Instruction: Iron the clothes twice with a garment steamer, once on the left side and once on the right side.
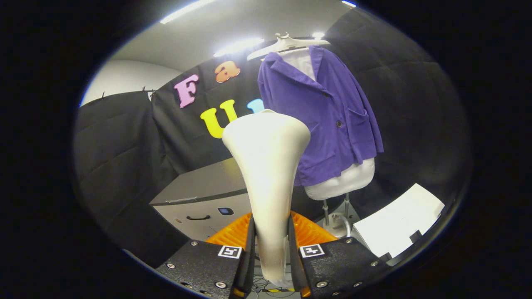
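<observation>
Two fingers clamp the slim neck of the garment steamer, one pressing on each side, so the tool stands upright between them with its broad cream head flaring above and ahead. Beyond that head hangs the purple jacket, buttoned over a white dress form and topped by a pale hanger; the steamer head looks well apart from the cloth, so no pass appears to have begun. The first risk is the grip itself: the neck is smooth and tapered, and a sweep down the fabric could let it twist or slide between the fingers, tilting the head off the cloth. A second risk is the form's thin metal stand: pressing the head too hard against either front panel may rock or turn the whole form, spoiling the stroke. A hose or cable seems to trail near the base, though it is too small to be sure, and it could snag when the tool crosses from one side to the other. Lastly, the pocket flaps and the button may catch the head's edge mid-stroke.
</observation>
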### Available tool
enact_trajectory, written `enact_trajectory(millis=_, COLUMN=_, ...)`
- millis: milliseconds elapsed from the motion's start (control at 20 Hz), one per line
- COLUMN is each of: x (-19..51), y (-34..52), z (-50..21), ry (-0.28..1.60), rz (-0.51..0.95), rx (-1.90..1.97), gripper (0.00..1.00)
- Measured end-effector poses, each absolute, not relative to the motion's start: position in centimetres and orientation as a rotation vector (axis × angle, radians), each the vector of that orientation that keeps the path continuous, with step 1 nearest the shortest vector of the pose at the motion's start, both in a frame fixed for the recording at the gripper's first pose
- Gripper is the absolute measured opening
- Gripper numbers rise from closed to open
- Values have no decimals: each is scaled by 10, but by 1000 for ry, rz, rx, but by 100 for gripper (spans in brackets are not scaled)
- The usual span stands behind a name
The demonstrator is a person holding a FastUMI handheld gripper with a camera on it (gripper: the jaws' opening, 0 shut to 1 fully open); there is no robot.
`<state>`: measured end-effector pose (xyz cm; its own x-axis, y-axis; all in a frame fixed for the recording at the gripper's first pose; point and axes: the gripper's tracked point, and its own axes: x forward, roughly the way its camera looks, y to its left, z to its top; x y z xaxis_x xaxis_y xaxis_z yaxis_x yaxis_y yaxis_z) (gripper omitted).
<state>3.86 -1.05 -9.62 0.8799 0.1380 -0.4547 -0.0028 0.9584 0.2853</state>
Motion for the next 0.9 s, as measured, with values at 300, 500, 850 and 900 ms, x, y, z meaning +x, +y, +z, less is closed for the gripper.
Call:
enact_trajectory(millis=300, x=12, y=30, z=-87, ry=439, rz=141, rx=205, gripper=36)
enact_trajectory(millis=500, x=-1, y=48, z=-102, ry=469, rz=196, rx=163, gripper=36)
enact_trajectory(millis=850, x=-9, y=49, z=-118, ry=505, rz=213, rx=175, gripper=36)
enact_trajectory(millis=900, x=-10, y=50, z=-119, ry=507, rz=212, rx=178, gripper=36)
